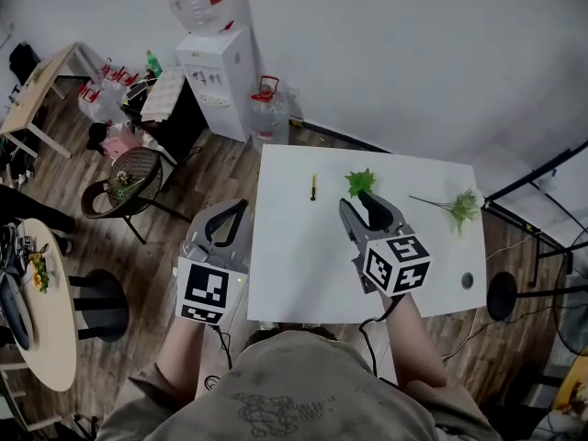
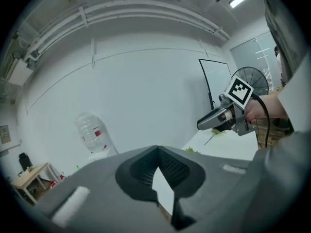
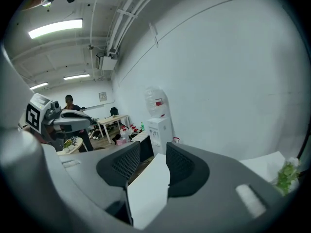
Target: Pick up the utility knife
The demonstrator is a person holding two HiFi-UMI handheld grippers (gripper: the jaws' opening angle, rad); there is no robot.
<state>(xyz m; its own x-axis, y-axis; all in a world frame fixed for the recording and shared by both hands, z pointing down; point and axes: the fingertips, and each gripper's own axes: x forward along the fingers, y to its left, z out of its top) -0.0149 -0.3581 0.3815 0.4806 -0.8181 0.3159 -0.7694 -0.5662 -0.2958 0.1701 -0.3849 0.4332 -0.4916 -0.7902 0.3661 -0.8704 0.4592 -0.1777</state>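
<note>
Holds left gripper (image 1: 237,209) closed, empty, beside bench (image 1: 294,274); poises right gripper (image 1: 360,204) slightly parted near utility knife (image 1: 313,187).

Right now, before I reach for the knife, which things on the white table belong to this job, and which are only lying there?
Belong to the job: small yellow-and-black utility knife, lying untouched; right gripper, jaws apart; left gripper, jaws together.
Only lying about: green leaf sprig; pale flower on a thin stem; small dark round disc.
</note>
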